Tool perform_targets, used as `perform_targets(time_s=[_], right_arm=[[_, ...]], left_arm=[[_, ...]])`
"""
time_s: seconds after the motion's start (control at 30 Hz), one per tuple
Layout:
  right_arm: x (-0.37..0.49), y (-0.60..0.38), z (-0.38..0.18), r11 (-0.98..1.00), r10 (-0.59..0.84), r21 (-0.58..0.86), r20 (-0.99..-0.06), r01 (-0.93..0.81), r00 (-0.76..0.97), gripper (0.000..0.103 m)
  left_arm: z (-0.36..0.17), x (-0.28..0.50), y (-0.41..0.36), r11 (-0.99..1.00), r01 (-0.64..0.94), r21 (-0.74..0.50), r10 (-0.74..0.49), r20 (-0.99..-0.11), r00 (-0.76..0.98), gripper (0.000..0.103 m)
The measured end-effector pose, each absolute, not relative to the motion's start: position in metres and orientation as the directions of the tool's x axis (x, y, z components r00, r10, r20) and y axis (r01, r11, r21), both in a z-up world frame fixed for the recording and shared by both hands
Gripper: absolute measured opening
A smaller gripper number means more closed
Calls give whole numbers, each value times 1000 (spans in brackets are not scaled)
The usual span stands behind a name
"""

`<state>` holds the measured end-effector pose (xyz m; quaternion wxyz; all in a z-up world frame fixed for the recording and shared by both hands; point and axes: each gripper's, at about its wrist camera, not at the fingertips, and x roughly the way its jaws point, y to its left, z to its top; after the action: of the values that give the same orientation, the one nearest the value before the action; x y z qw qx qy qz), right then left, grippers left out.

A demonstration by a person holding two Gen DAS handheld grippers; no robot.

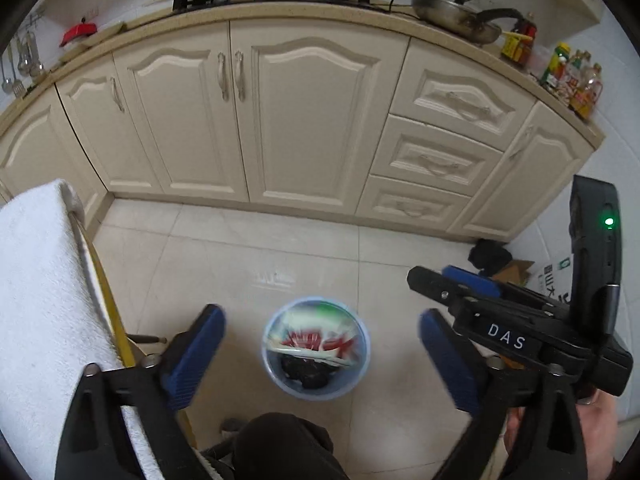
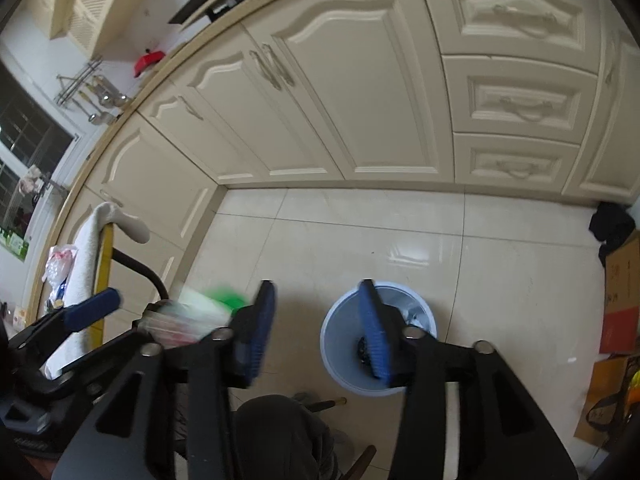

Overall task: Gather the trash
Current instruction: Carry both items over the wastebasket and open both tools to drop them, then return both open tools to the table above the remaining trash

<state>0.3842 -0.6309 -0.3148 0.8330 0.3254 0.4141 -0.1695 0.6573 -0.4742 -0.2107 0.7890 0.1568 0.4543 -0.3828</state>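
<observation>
- My left gripper (image 1: 320, 354) gapes wide and empty above the blue trash bin (image 1: 276, 376).
- A snack wrapper (image 1: 316, 340), blurred, lies across the bin's mouth.
- My right gripper (image 2: 316, 328) stands part open, empty.

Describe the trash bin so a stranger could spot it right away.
Start at the long run of cream kitchen cabinets, then look down to the glossy beige floor tiles in front. The small round pale-blue plastic bin stands there alone, holding a red-and-white wrapper.

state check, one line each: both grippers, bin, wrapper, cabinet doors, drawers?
left gripper: open, empty
right gripper: open, empty
bin: upright, no lid
wrapper: blurred, at the bin's mouth
cabinet doors: shut
drawers: shut
</observation>
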Motion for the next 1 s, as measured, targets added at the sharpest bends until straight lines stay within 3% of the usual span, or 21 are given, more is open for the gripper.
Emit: perform_targets(time_s=[0.03,0.1,0.17,0.37,0.73,1.0], right_arm=[[382,-631,-314,726,-18,404,-798,557,603,68],[380,-632,-312,717,-42,392,-801,576,597,94],[378,-632,-310,706,-67,380,-804,598,590,103],[370,-628,-293,697,-101,361,-806,620,584,103],[384,-568,-228,773,-121,343,-746,534,654,103],[413,-493,-179,860,-89,309,-693,405,716,103]], left_arm=[[-207,659,-477,654,751,-88,-463,-832,306,102],[-204,659,-481,653,754,-70,-462,-826,324,102],[-199,659,-479,654,753,-70,-471,-817,333,102],[-179,655,-460,666,742,-77,-507,-776,374,102],[-129,569,-268,720,685,-111,-577,-644,503,102],[-99,531,-152,808,574,-134,-540,-561,627,102]])
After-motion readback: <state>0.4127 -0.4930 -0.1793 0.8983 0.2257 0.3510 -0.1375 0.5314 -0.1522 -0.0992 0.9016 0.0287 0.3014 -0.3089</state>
